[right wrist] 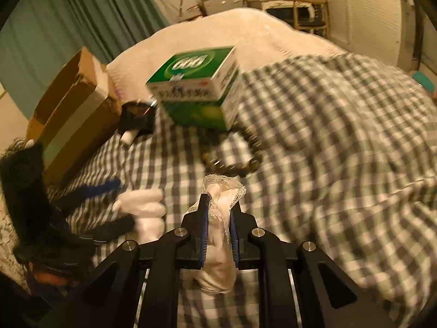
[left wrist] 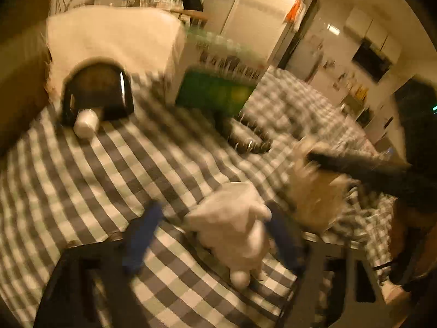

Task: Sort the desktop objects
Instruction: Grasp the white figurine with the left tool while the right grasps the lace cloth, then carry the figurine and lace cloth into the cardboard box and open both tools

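Observation:
My right gripper (right wrist: 220,205) is shut on a white lace-trimmed cloth (right wrist: 218,251), which hangs between its blue pads above the checked cover (right wrist: 314,164). In the left wrist view that gripper (left wrist: 322,169) comes in from the right with the pale cloth (left wrist: 314,199) under it. My left gripper (left wrist: 214,213) points down over a soft white bundle (left wrist: 232,229) lying on the cover. The bundle sits between the blue fingers (left wrist: 142,237), and a gap shows on its left side. From the right wrist view, the left gripper (right wrist: 123,203) straddles that bundle (right wrist: 147,210). Both views are blurred.
A green and white carton (left wrist: 215,90) stands at the back, with a string of dark beads (left wrist: 245,139) in front of it. A black container (left wrist: 98,93) lies on its side with a white tube (left wrist: 86,125) at its mouth. A cardboard box (right wrist: 73,114) and white blanket (left wrist: 114,35) lie behind.

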`<state>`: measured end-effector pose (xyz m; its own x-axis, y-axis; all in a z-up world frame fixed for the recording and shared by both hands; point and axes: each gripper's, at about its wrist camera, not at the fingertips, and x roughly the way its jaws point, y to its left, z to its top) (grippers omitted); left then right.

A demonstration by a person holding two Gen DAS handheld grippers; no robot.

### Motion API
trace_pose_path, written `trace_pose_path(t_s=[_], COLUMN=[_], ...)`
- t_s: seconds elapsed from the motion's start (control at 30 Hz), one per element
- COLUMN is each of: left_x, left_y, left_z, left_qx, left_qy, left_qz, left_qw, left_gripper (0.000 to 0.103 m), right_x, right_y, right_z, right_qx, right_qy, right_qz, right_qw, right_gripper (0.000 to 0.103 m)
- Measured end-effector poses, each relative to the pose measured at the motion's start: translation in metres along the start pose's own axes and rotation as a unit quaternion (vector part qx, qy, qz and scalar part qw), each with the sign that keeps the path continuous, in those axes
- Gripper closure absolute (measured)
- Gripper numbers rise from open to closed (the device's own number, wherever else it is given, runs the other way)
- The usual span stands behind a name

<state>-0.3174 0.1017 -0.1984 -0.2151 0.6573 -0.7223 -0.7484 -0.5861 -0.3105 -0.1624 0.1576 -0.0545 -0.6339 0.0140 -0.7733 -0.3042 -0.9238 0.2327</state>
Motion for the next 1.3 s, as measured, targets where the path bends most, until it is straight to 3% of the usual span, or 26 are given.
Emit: trace_pose_path(t_s=[0.03,0.07,0.27,0.4,0.5,0.63,0.7,0.8,0.87,1.03,1.1,1.13,1.17,1.2,1.23,1.27,1.3], left_x=[-0.004,-0.008,-0.027,-0.080,-0.137,-0.214,-0.241,-0.268,-0.273,-0.251,-0.239,-0.236,-0.235,-0.232,-0.228,-0.229,-0.226], left_y=[-0.001,-0.001,0.004,0.014,0.023,0.045,0.057,0.079,0.094,0.129,0.139,0.141,0.143,0.144,0.143,0.141,0.136], left_z=[0.000,0.001,0.006,0.015,0.016,0.004,-0.002,-0.012,-0.017,-0.016,-0.014,-0.016,-0.017,-0.018,-0.017,-0.018,-0.016], left_qx=[0.001,0.001,0.000,-0.011,-0.017,-0.047,-0.069,-0.114,-0.140,-0.180,-0.184,-0.187,-0.189,-0.190,-0.185,-0.183,-0.179], left_qy=[-0.010,-0.019,-0.058,-0.152,-0.245,-0.354,-0.377,-0.398,-0.400,-0.375,-0.360,-0.360,-0.352,-0.341,-0.338,-0.340,-0.338], left_qz=[-0.014,-0.018,0.013,0.018,0.057,0.151,0.204,0.296,0.318,0.342,0.341,0.338,0.342,0.350,0.356,0.363,0.379], left_qw=[0.9998,0.9997,0.9982,0.9881,0.9677,0.9218,0.9009,0.8605,0.8480,0.8428,0.8487,0.8492,0.8506,0.8515,0.8515,0.8481,0.8427], left_gripper=[0.053,0.055,0.055,0.055,0.055,0.055,0.054,0.054,0.054,0.054,0.054,0.048,0.026,0.010,0.000,0.000,0.000], right_x=[-0.002,-0.002,-0.016,-0.035,-0.054,-0.074,-0.077,-0.071,-0.062,-0.023,-0.003,0.006,0.015,0.022,0.028,0.029,0.028], right_y=[0.000,-0.001,0.011,0.046,0.080,0.131,0.162,0.205,0.232,0.275,0.286,0.291,0.296,0.300,0.304,0.303,0.300], right_z=[0.000,0.000,0.001,0.013,0.026,0.050,0.065,0.085,0.095,0.119,0.126,0.127,0.128,0.128,0.126,0.121,0.118], right_qx=[-0.001,0.001,-0.002,-0.043,-0.080,-0.126,-0.149,-0.174,-0.194,-0.196,-0.198,-0.198,-0.202,-0.206,-0.208,-0.205,-0.200], right_qy=[-0.002,-0.003,-0.012,-0.050,-0.092,-0.138,-0.150,-0.158,-0.166,-0.169,-0.161,-0.158,-0.151,-0.143,-0.135,-0.139,-0.150], right_qz=[-0.005,-0.004,0.009,0.029,0.063,0.137,0.185,0.239,0.250,0.257,0.250,0.245,0.235,0.228,0.216,0.200,0.193], right_qw=[1.000,1.000,1.000,0.997,0.991,0.973,0.960,0.942,0.934,0.931,0.934,0.936,0.938,0.941,0.944,0.948,0.949], right_gripper=[0.090,0.090,0.090,0.090,0.090,0.090,0.090,0.090,0.090,0.090,0.090,0.089,0.085,0.076,0.045,0.026,0.025])
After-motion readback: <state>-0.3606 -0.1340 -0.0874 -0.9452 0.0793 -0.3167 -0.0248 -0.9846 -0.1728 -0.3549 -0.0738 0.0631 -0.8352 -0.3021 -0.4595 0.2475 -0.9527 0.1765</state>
